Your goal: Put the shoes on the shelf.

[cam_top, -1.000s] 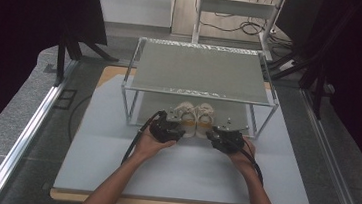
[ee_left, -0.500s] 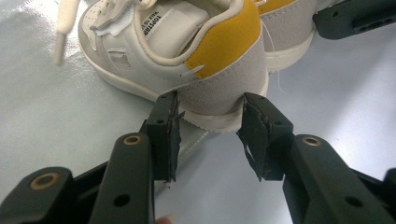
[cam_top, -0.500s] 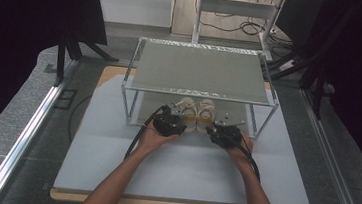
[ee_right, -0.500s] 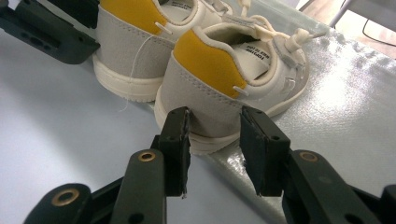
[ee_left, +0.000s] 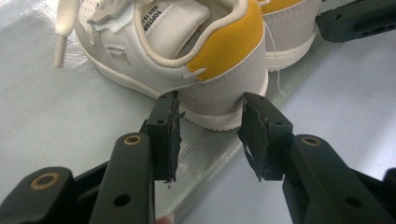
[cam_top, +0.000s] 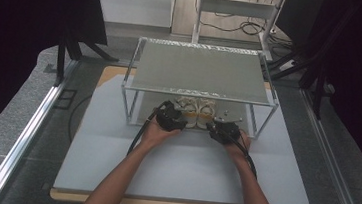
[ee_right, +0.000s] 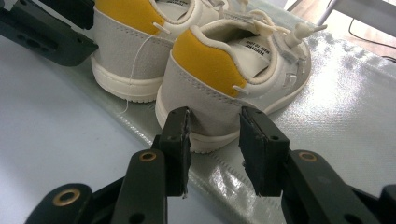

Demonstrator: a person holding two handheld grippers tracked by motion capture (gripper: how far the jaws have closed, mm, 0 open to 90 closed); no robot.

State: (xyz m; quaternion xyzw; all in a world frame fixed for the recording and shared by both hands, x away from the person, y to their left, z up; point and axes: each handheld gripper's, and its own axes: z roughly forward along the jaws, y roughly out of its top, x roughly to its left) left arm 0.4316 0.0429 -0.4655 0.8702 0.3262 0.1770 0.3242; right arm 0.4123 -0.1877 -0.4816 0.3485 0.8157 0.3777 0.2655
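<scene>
1. A pale grey table (cam_top: pixel 187 168) is seen under a metal rack (cam_top: pixel 202 74) with a flat top shelf; dark curtains stand at both sides and cables lie on the floor behind.
2. Two small white shoes with yellow heel patches are set side by side on the rack's lower shelf (ee_right: pixel 336 116), heels toward the person.
3. In the high view the shoes are largely covered by the top shelf, and the jaw tips cannot be made out there. The toes are cut off in both gripper views.
4. The left gripper (ee_left: pixel 210 128) is held at the heel of the left shoe (ee_left: pixel 187 51); its jaws are spread partway, one at each side of the heel. The tips lie right at the sole, but whether they press on it cannot be told.
5. The right gripper (ee_right: pixel 214 140) is placed likewise at the heel of the right shoe (ee_right: pixel 224 79), jaws partly spread around it; a firm pinch cannot be confirmed.
</scene>
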